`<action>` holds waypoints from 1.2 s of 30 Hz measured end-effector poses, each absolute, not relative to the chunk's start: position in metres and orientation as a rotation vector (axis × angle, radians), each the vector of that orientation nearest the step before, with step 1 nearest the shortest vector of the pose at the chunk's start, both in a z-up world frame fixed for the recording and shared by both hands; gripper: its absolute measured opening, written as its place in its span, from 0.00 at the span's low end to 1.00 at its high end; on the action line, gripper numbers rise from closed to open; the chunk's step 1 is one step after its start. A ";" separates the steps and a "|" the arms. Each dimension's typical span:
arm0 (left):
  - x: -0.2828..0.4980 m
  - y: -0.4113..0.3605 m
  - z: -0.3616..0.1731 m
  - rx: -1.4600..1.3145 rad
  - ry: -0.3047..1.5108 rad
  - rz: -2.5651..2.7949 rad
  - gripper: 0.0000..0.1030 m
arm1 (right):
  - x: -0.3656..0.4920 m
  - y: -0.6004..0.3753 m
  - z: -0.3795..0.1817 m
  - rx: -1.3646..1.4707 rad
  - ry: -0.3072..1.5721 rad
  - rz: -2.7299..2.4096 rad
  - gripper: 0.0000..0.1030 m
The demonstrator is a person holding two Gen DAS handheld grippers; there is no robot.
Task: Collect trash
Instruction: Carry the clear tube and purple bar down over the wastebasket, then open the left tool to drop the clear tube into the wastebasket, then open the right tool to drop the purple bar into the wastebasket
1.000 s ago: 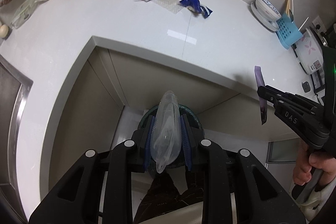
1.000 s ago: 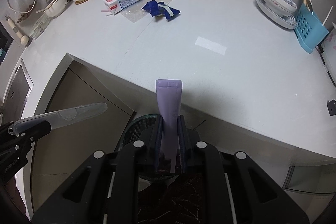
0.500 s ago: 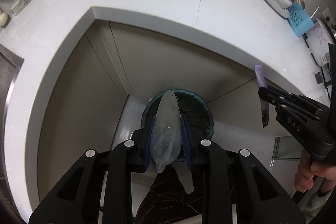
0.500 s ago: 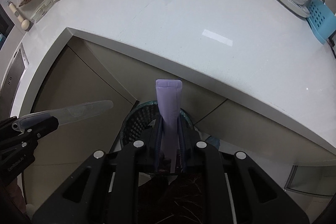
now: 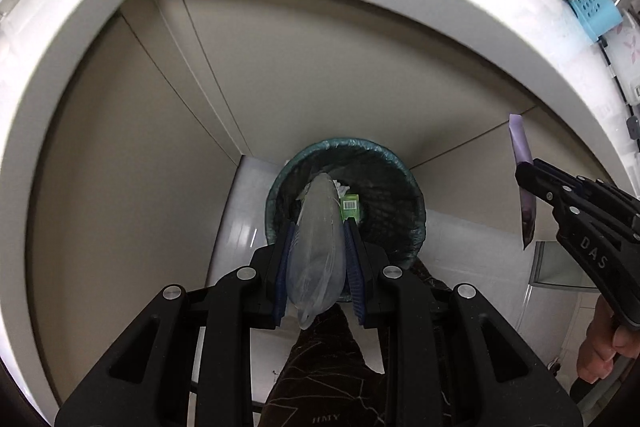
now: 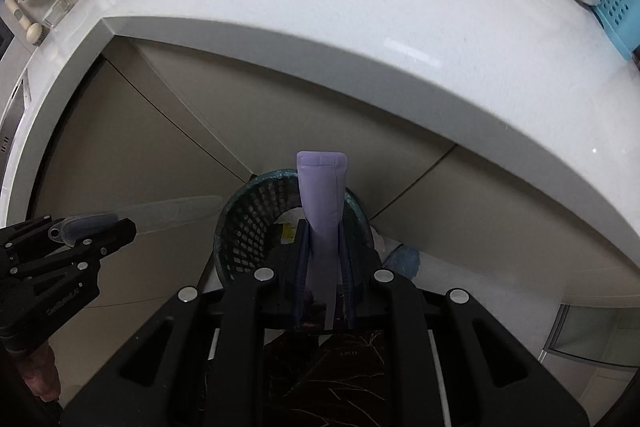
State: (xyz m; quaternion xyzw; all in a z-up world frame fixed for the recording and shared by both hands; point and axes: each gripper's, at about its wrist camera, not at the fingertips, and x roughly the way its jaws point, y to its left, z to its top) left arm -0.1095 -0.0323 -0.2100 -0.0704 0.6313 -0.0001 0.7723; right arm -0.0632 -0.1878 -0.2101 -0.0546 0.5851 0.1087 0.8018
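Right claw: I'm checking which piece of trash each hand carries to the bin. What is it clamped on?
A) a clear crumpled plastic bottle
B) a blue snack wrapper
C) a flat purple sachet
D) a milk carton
C: in the right wrist view the right claw is shut on the flat purple sachet above the bin; the clear plastic piece sits in the left claw.

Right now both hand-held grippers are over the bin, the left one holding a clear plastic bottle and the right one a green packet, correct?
Nearly. The right hand-held gripper holds a purple packet, not green, as the right wrist view shows. The rest stands.
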 end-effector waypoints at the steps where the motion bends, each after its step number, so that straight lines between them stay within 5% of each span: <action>1: -0.109 -0.034 -0.214 -0.147 1.373 0.001 0.23 | -0.062 -0.190 -0.213 -0.109 1.261 0.228 0.14; 26: -0.100 -0.052 -0.273 -0.229 1.415 -0.100 0.24 | -0.062 -0.201 -0.233 -0.090 1.323 0.201 0.14; 29: -0.099 -0.058 -0.269 -0.217 1.405 -0.108 0.28 | -0.061 -0.201 -0.233 -0.083 1.328 0.197 0.14; 36: -0.099 -0.056 -0.253 -0.219 1.336 -0.083 0.55 | -0.059 -0.196 -0.240 -0.070 1.324 0.221 0.14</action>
